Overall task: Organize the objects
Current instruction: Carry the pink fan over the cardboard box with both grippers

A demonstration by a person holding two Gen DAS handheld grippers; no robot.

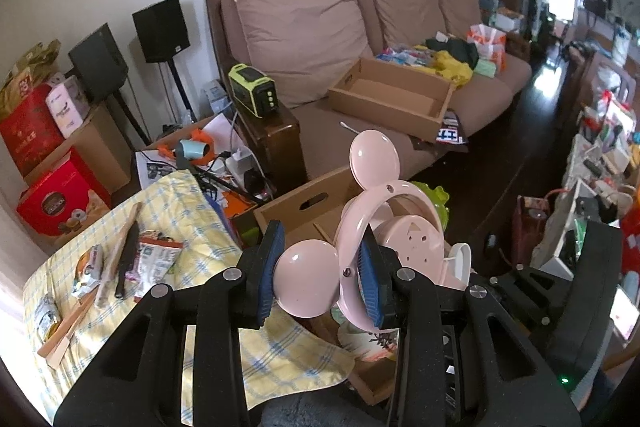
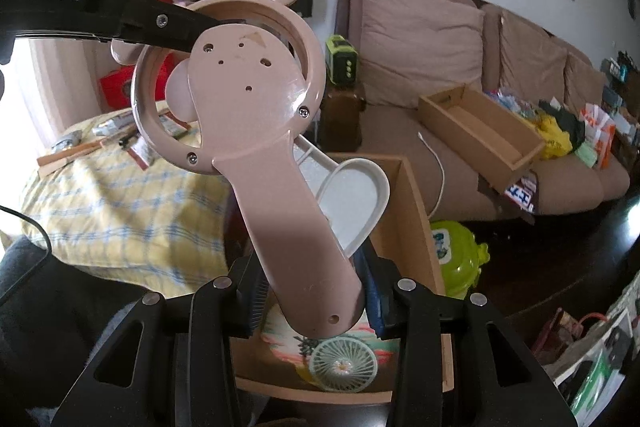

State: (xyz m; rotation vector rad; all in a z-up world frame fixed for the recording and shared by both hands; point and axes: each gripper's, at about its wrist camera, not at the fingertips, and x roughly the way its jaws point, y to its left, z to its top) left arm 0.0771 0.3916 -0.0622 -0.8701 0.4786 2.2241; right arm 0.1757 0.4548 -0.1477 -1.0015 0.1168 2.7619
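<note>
A: Nearest the lens, the right gripper [image 2: 316,299] is seen partly closed, its fingers [image 2: 374,291] pressed on the lower end of a pink fan shell [image 2: 280,147].

B: Confirmed. What is recorded for the left gripper [image 1: 320,271]?

A: It is likewise partly closed. The shell's ring is clamped between its blue fingers [image 1: 370,279], beside one round ear [image 1: 308,279]. A second ear [image 1: 374,157] is seen standing up at the top of the ring.

B: So the shell is held at both ends?

A: Yes, ring by the left, handle by the right. It is held tilted, clear of any surface, above an open wooden box [image 2: 416,211].

B: Contents of that box?

A: A white oval tray [image 2: 356,203] is noted leaning inside, and a small mint fan [image 2: 344,363] lies at the bottom on a printed sheet. Further contents cannot be made out.

B: Surroundings?

A: A yellow checked cloth [image 1: 192,211] is spread to the left of the box, with packets and wooden sticks on it. A green toy [image 2: 460,259] is seen on the floor just right of the box. A second, shallow box [image 1: 392,99] rests on the sofa [image 1: 304,39], and a green-and-black device [image 1: 254,91] sits on the armrest.
</note>
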